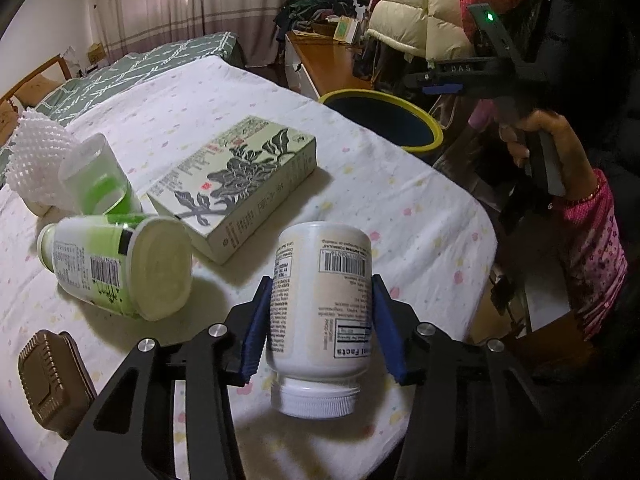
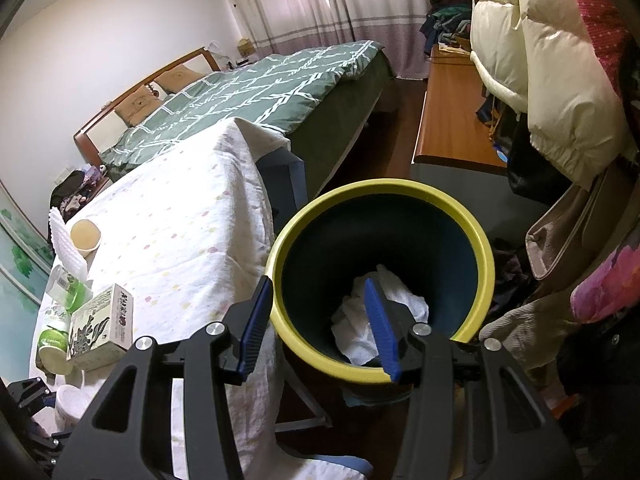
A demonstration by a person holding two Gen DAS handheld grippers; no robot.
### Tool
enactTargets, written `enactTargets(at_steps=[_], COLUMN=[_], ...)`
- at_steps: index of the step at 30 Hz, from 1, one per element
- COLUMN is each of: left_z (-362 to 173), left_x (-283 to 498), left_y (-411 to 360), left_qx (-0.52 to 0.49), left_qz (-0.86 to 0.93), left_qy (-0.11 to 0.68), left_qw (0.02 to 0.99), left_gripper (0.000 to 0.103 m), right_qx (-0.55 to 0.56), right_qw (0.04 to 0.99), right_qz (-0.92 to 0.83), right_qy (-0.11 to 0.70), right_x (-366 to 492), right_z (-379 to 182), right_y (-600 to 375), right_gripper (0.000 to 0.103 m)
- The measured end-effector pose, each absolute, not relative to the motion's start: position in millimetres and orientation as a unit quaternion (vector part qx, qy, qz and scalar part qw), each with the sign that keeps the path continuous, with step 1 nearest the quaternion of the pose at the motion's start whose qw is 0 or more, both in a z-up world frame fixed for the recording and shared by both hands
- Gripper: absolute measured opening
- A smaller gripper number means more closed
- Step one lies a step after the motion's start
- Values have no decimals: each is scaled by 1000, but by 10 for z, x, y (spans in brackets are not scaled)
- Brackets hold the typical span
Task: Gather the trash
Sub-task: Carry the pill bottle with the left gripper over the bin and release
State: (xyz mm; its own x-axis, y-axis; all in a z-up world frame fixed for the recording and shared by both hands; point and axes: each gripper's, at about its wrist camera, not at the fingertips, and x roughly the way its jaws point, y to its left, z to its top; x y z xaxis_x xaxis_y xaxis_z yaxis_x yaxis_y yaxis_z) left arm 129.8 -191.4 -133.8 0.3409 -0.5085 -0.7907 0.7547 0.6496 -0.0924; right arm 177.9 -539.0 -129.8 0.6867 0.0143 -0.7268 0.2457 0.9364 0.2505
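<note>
A white plastic bottle [image 1: 320,320] with a white screw cap and printed labels sits between the blue pads of my left gripper [image 1: 320,280], cap end toward the camera, just above the cloth-covered table [image 1: 400,208]. Both pads press on its sides, so the gripper is shut on it. My right gripper [image 2: 317,281] stands open over the yellow-rimmed dark bin [image 2: 280,248] beside the table, with nothing between its fingers. Crumpled white paper [image 2: 400,304] lies at the bin's bottom. From the left wrist view the bin [image 1: 400,100] is past the table's far right edge.
On the table lie a green-and-white printed box [image 1: 240,184], a tipped green-labelled bottle [image 1: 120,268], a clear cup [image 1: 96,180], white foam netting [image 1: 36,152] and a brown tray [image 1: 52,380]. A person's hand [image 1: 560,148] in a pink sleeve holds the right gripper. A bed and wooden bench stand behind.
</note>
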Motion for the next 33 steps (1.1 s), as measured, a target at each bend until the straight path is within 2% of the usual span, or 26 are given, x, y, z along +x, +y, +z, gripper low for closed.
enactTargets(at_steps=[25,33], left_z=[-879,-617], left_x=[1526,1772], left_y=[-2491,-3120], left_qx=[133,133], left_qz=[-414,-446], left_qy=[367,356], left_qw=[823,810], left_gripper=[47,47], right_qx=[189,193], right_qw=[914,911], right_qz=[-75,-111], right_qy=[352,347], right_x=[1280,1031], right_z=[-1266,-1331], right_y=[-5605,-5799], right_gripper=[45,46])
